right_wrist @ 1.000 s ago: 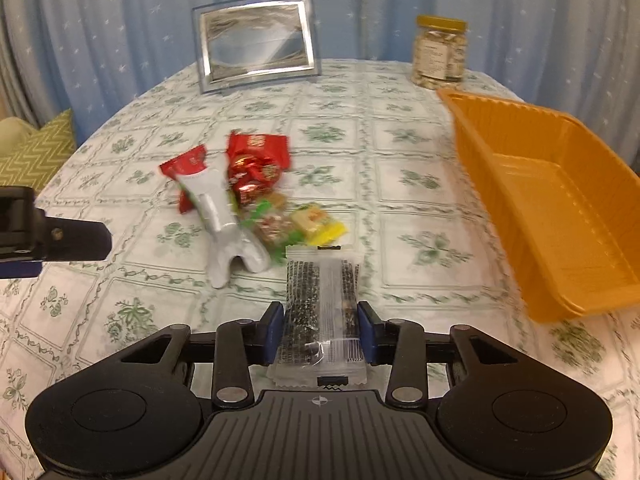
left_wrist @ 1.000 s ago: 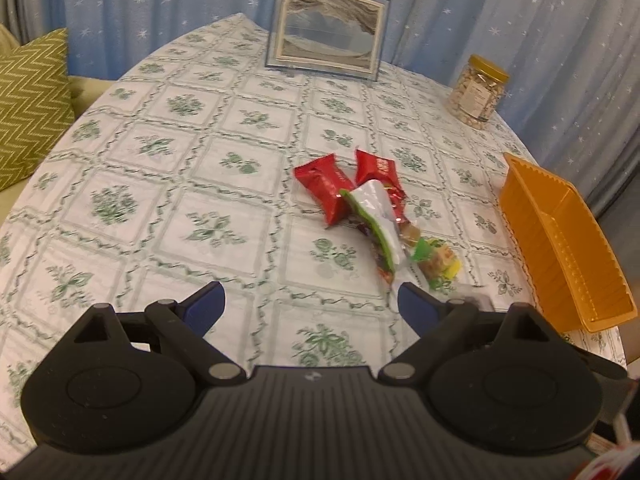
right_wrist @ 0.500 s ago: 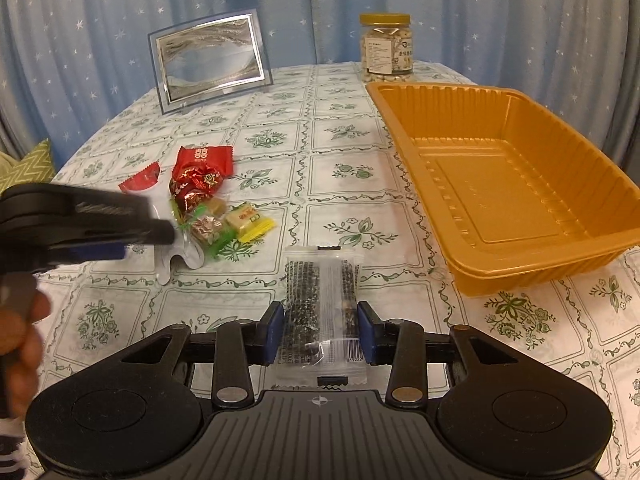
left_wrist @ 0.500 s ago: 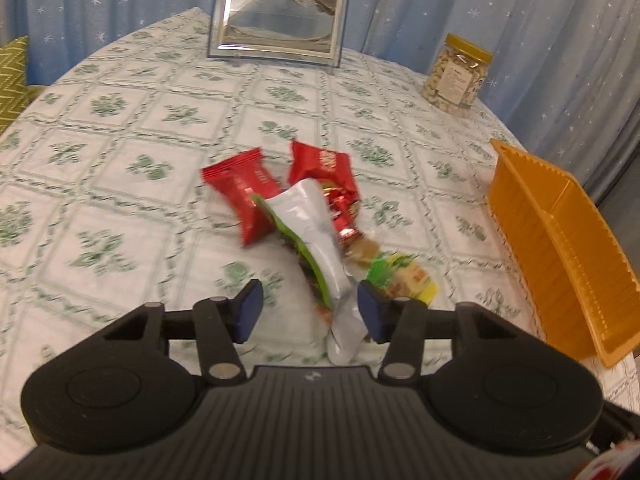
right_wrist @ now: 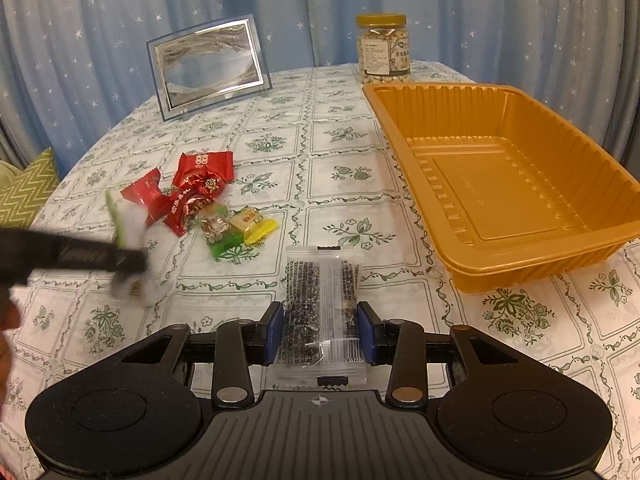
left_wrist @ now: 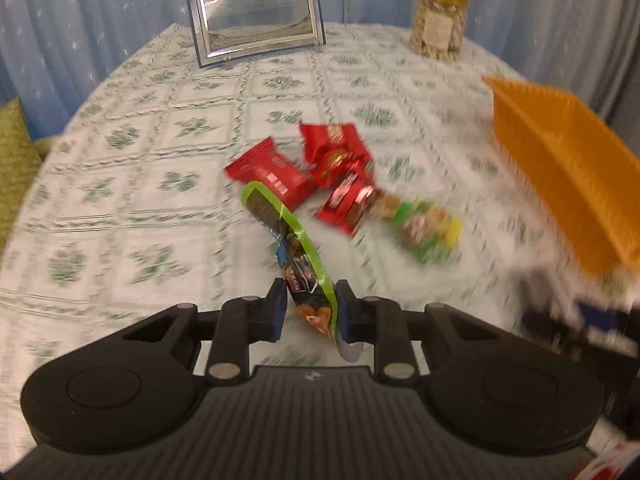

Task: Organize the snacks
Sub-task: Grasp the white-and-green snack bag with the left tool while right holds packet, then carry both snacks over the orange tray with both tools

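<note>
Left gripper (left_wrist: 309,312) pinching green-edged snack packet (left_wrist: 294,252); right gripper (right_wrist: 320,334) pinching clear sesame bar packet (right_wrist: 322,304). Orange tray (right_wrist: 516,264) holding 0 snacks.

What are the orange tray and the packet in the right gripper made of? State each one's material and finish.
Orange tray: seemingly thin moulded plastic, semi-glossy; ribbed walls and soft sheen suggest it. Packet, clamped in the right gripper: clear glossy plastic film, probably; dark contents show through, with crimped ends and glare.

Only "81922" reads, beside the barcode on the clear sesame packet (right_wrist: 322,312).
</note>
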The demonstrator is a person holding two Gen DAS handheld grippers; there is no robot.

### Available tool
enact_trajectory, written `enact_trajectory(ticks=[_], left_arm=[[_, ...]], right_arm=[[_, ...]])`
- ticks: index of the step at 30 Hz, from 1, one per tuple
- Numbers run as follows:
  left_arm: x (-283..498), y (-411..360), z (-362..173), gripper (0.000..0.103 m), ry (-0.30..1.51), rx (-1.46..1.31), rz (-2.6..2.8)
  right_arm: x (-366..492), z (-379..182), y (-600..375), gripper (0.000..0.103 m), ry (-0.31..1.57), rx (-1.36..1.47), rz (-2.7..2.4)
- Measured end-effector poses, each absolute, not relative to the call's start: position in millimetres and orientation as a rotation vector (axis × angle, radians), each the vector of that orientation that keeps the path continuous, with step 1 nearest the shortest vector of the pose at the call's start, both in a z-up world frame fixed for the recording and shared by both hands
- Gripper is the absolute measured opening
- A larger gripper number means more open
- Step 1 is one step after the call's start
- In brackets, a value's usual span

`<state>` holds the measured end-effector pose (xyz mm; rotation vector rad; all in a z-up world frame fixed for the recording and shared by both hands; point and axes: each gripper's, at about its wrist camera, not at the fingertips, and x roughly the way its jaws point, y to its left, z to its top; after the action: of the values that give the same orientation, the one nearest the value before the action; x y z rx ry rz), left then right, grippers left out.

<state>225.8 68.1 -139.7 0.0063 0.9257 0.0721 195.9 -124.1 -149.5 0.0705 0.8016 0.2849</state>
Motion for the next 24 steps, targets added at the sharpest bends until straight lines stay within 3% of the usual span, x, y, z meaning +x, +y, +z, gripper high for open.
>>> enact_trajectory(ticks=[8, 12, 20, 24], left_arm=[[212.2, 42.6, -146.3, 0.023, 0.906, 0.232, 0.025], [218.3, 43.6, -151.9, 0.029, 0.882, 0.171, 0.026], [225.8, 51.4, -162.8, 0.030, 0.844, 0.077, 0.061], [224.4, 52.6, -161.5, 0.024, 0.848, 0.069, 0.063]], right_arm=[[190.0, -143.3, -123.0, 0.039, 0.789, 0.074, 0.293], [189.8, -144.0, -126.0, 0.039, 0.795, 0.082, 0.285], [191.9, -146.8, -128.0, 0.039, 0.797, 0.094, 0.282], [192.4, -147.0, -127.5, 0.039, 0.796, 0.100, 0.287]])
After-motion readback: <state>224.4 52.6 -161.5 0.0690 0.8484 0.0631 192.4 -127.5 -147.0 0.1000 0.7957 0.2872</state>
